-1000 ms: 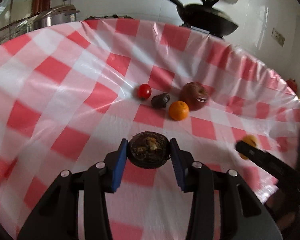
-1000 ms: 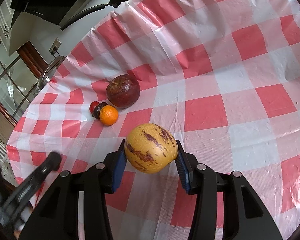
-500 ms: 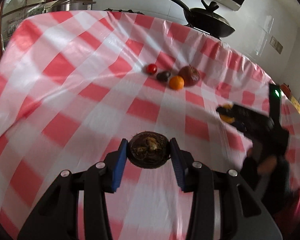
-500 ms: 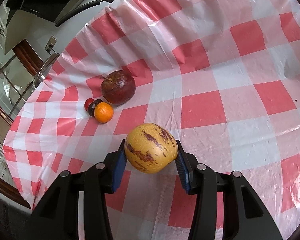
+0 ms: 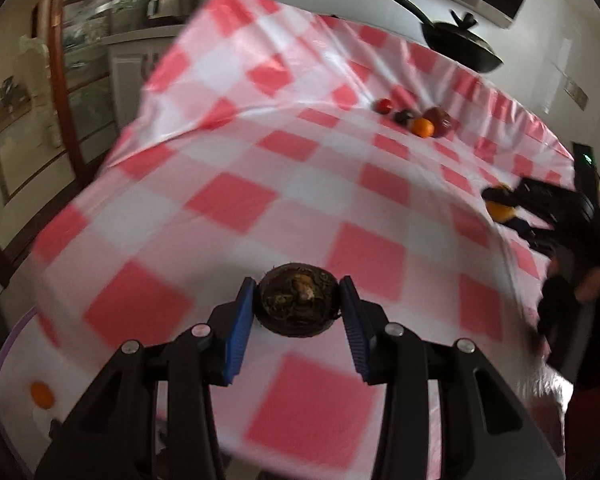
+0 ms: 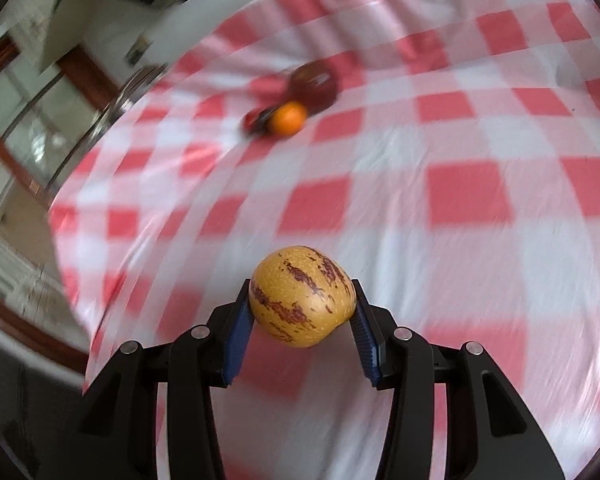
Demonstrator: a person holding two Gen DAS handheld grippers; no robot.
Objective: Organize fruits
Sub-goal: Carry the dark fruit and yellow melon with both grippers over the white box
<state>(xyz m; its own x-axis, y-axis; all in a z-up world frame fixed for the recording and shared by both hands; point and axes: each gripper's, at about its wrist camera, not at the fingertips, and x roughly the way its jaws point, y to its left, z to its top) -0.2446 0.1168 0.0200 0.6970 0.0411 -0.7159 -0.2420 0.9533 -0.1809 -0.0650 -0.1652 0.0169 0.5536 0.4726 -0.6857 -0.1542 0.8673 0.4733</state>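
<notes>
While both grippers carry fruit, the left gripper [image 5: 298, 312] clamps a dark husk [image 5: 298, 306] and the right gripper [image 6: 302, 312] a melon [image 6: 302, 296]. Other fruits [image 5: 422, 126] lie at one o'clock. The melon looks smooth, likely slippery, so gripping its widest middle seems best.

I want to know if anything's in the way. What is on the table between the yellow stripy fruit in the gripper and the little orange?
Nothing: in the right wrist view, only bare checked tablecloth lies between the yellow striped fruit and the orange.
</notes>
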